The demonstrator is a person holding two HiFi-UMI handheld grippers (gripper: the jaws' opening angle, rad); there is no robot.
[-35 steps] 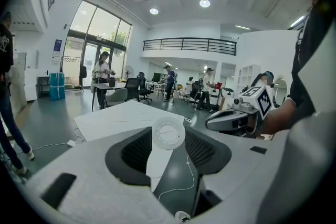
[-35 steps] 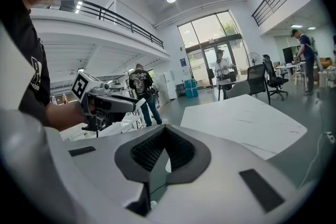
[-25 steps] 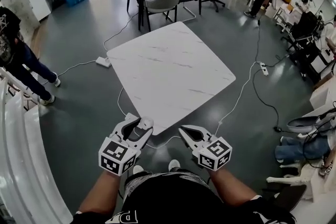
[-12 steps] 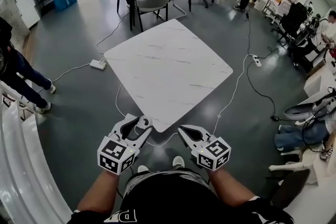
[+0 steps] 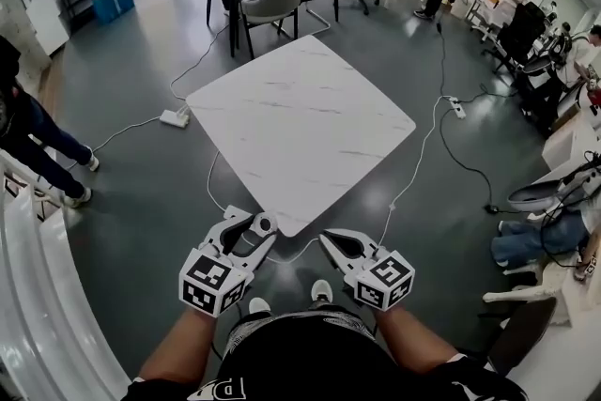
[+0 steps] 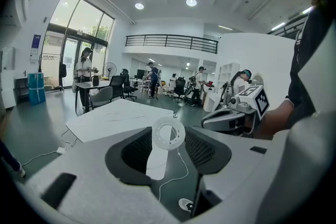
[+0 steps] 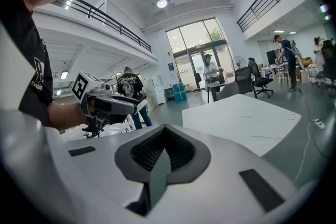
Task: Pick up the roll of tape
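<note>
Tape roll [image 6: 156, 134], white ring, clamped in left gripper [image 5: 250, 223] jaws; right gripper [image 5: 328, 239] jaws together.

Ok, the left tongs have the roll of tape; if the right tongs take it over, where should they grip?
The upper arc of the roll of tape: the left gripper pinches its sides, leaving that arc free. The hole shows open, so probably come from above, one jaw through it, one outside. The right gripper is shut; open it first.
</note>
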